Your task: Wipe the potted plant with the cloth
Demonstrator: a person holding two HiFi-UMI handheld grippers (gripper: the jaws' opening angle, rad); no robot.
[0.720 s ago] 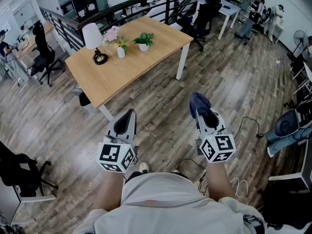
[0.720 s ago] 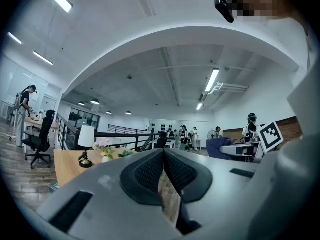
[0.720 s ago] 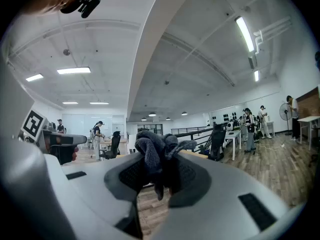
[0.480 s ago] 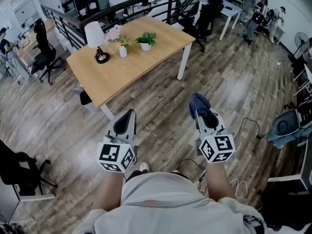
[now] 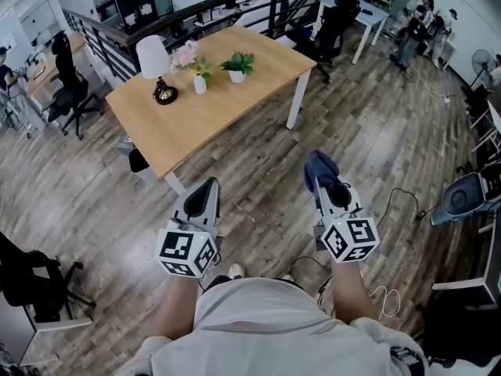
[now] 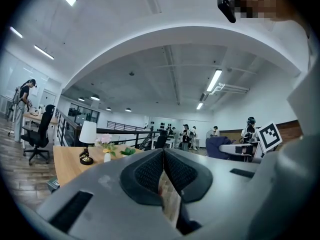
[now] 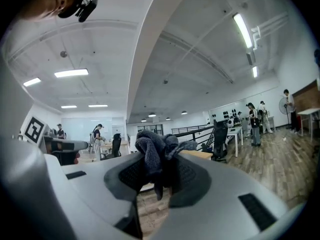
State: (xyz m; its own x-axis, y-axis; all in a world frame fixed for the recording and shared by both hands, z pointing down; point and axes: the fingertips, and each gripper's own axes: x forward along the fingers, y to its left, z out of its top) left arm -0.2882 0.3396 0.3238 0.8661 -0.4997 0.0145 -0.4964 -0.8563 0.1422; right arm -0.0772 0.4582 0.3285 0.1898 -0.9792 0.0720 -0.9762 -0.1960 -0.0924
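Note:
A small green potted plant (image 5: 237, 64) in a white pot stands on the far side of a wooden table (image 5: 219, 100), well ahead of both grippers; it also shows small in the left gripper view as the potted plant (image 6: 128, 152). My right gripper (image 5: 319, 180) is shut on a bunched dark blue cloth (image 5: 320, 165), which sticks up between its jaws as the cloth (image 7: 155, 156). My left gripper (image 5: 206, 188) is shut with nothing in it, its pads pressed together in the left gripper view (image 6: 163, 170). Both are held level over the floor, short of the table.
On the table also stand a white-shaded lamp (image 5: 155, 67) and a small vase of pink flowers (image 5: 192, 67). A black railing (image 5: 196, 14) runs behind the table. Office chairs (image 5: 66, 92), other desks and people stand around. Cables (image 5: 383, 300) lie on the wooden floor.
The view has shifted slightly; the table sits a little farther right and lower in the head view. Both grippers keep their places and states.

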